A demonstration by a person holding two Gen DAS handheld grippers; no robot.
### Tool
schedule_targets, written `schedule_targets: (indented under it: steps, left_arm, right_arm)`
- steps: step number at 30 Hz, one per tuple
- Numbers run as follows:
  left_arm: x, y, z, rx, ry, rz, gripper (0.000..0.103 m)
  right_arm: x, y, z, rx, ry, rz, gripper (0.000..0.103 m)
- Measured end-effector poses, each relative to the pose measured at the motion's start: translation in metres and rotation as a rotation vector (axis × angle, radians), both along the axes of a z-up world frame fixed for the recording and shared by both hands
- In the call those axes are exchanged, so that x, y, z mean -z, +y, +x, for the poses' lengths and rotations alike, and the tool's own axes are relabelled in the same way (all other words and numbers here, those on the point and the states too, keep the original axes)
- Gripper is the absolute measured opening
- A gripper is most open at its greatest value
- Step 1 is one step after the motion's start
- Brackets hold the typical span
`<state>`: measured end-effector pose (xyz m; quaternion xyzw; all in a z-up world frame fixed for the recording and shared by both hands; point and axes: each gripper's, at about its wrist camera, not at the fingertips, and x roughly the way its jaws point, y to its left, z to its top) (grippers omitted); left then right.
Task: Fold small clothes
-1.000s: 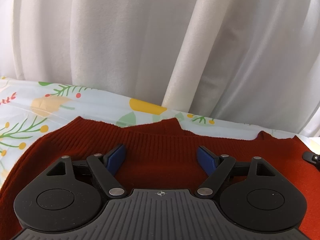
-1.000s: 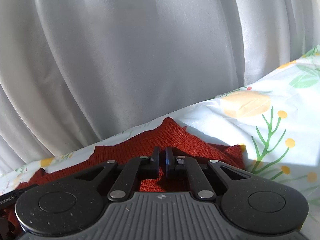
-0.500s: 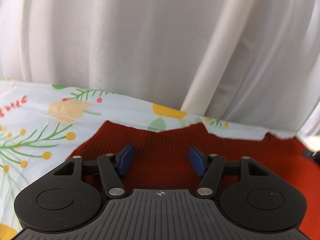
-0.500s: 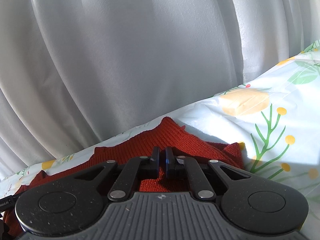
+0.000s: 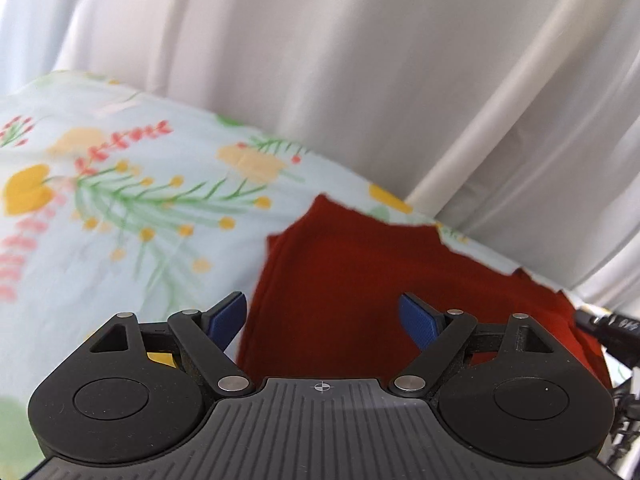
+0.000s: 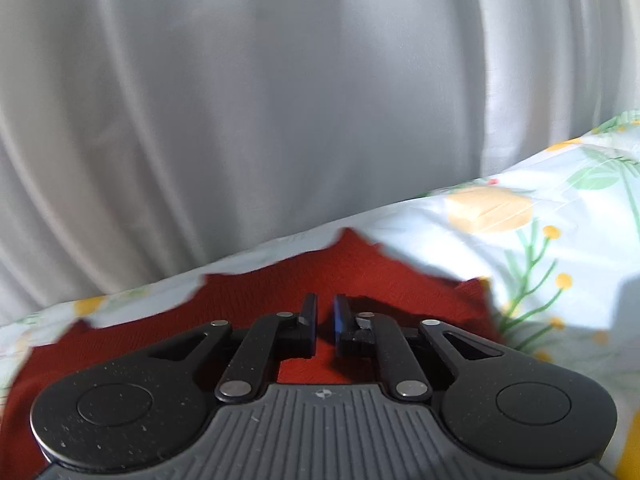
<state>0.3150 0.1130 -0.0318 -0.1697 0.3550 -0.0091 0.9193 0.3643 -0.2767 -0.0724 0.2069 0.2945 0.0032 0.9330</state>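
Observation:
A dark red knitted garment (image 5: 360, 280) lies flat on a floral sheet (image 5: 120, 220). My left gripper (image 5: 322, 314) is open, its blue pads wide apart above the garment's left edge. The left pad hangs over the sheet, the right pad over the red knit. In the right wrist view the same garment (image 6: 280, 280) fills the lower middle. My right gripper (image 6: 325, 312) hovers over its far right part. Its jaws stand a narrow gap apart, with nothing visibly between them.
White curtains (image 5: 360, 80) hang right behind the sheet's far edge and also fill the right wrist view (image 6: 280, 100). The floral sheet (image 6: 540, 240) stretches to the right of the garment. The other gripper's black body (image 5: 604, 328) shows at the right edge.
My left gripper has swung left, from over the middle of the garment to its left edge, and stayed open. My right gripper's jaws have parted slightly from shut.

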Motion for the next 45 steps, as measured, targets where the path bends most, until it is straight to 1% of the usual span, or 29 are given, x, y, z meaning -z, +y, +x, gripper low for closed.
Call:
schedule_targets:
  steps: [2,4,6,9,10,11,13,15,16,17,19,21,22,23,24,25,26,27,28,29,30,31,33,35,37,39,41,43,45]
  left_arm:
    - [0.001,0.001,-0.016,-0.021,0.009,-0.035,0.088]
    - [0.007,0.002,-0.024,-0.005,0.055,-0.112,0.088]
    - [0.011,0.001,-0.030,0.016,0.085,-0.145,0.088]
    - [0.013,0.002,-0.041,0.005,0.112,-0.153,0.086]
    - [0.013,0.005,-0.045,0.004,0.118,-0.174,0.086]
    - [0.013,0.007,-0.049,0.003,0.121,-0.200,0.085]
    - [0.017,0.012,-0.054,0.005,0.133,-0.261,0.084]
    - [0.023,0.017,-0.056,0.004,0.172,-0.323,0.082]
    - [0.026,0.019,-0.057,0.003,0.181,-0.350,0.081]
    - [0.027,0.020,-0.058,0.002,0.175,-0.363,0.081]
    - [0.027,0.023,-0.056,-0.003,0.180,-0.387,0.081]
    - [0.030,0.028,-0.053,-0.012,0.174,-0.438,0.080]
    - [0.032,0.030,-0.050,-0.018,0.169,-0.466,0.080]
    - [0.034,0.033,-0.047,-0.027,0.164,-0.498,0.078]
    - [0.037,0.036,-0.044,-0.036,0.163,-0.530,0.076]
    - [0.040,0.039,-0.039,-0.046,0.165,-0.557,0.070]
    - [0.042,0.042,-0.034,-0.055,0.171,-0.569,0.066]
    - [0.041,0.044,-0.031,-0.052,0.169,-0.571,0.065]
    - [0.041,0.045,-0.026,-0.046,0.170,-0.567,0.062]
    - [0.041,0.046,-0.022,-0.048,0.176,-0.562,0.058]
    - [0.041,0.046,-0.018,-0.047,0.180,-0.559,0.056]
    - [0.041,0.046,-0.014,-0.043,0.182,-0.561,0.053]
    - [0.046,0.047,-0.005,-0.047,0.189,-0.577,0.044]
    - [0.050,0.049,0.001,-0.057,0.198,-0.585,0.026]
    - [0.056,0.050,0.007,-0.052,0.198,-0.594,0.020]
    - [0.060,0.052,0.009,-0.057,0.197,-0.622,0.019]
    - [0.058,0.051,0.008,-0.056,0.198,-0.615,0.017]
    - [0.053,0.048,0.006,-0.045,0.180,-0.586,0.017]
    - [0.050,0.047,0.005,-0.049,0.174,-0.582,0.017]
  right_arm:
    - [-0.011,0.024,-0.017,-0.112,-0.026,0.085,0.018]
    - [-0.013,0.054,-0.031,-0.237,0.003,0.128,0.019]
    - [-0.009,0.082,-0.048,-0.345,0.025,0.127,0.019]
    - [0.003,0.108,-0.068,-0.428,0.046,0.073,0.019]
    - [0.009,0.111,-0.073,-0.429,0.062,0.042,0.017]
    - [0.013,0.110,-0.077,-0.425,0.065,0.017,0.010]
    - [0.015,0.100,-0.086,-0.428,0.047,0.008,0.004]
    - [0.017,0.084,-0.092,-0.386,0.038,0.007,0.004]
    - [0.019,0.075,-0.093,-0.331,0.062,-0.032,0.004]
    - [0.024,0.062,-0.096,-0.293,0.080,-0.038,0.002]
    - [0.028,0.034,-0.100,-0.234,0.089,0.040,0.001]
    - [0.026,0.016,-0.109,-0.178,0.079,0.021,0.000]
    - [0.024,0.009,-0.113,-0.128,0.084,0.002,0.004]
    - [0.023,0.005,-0.115,-0.072,0.100,-0.038,0.005]
    - [0.023,0.000,-0.117,-0.055,0.099,-0.039,0.005]
    - [0.023,-0.005,-0.120,-0.053,0.100,-0.008,0.006]
    - [0.023,-0.007,-0.122,-0.052,0.107,0.018,0.011]
    - [0.023,-0.006,-0.123,-0.063,0.104,0.032,0.016]
    - [0.023,-0.004,-0.124,-0.083,0.093,0.035,0.029]
    - [0.021,-0.001,-0.128,-0.101,0.077,0.028,0.038]
    - [0.019,0.003,-0.130,-0.116,0.065,0.020,0.040]
    - [0.017,0.009,-0.130,-0.134,0.060,0.018,0.040]
    - [0.015,0.020,-0.128,-0.176,0.057,0.041,0.040]
    - [0.011,0.033,-0.127,-0.222,0.055,0.065,0.040]
    - [0.010,0.050,-0.121,-0.262,0.056,0.064,0.039]
    - [0.009,0.069,-0.116,-0.284,0.062,0.040,0.037]
    - [0.009,0.088,-0.111,-0.312,0.072,0.020,0.020]
    - [0.010,0.105,-0.106,-0.331,0.067,-0.013,0.015]
    - [0.009,0.119,-0.104,-0.349,0.050,-0.055,0.012]
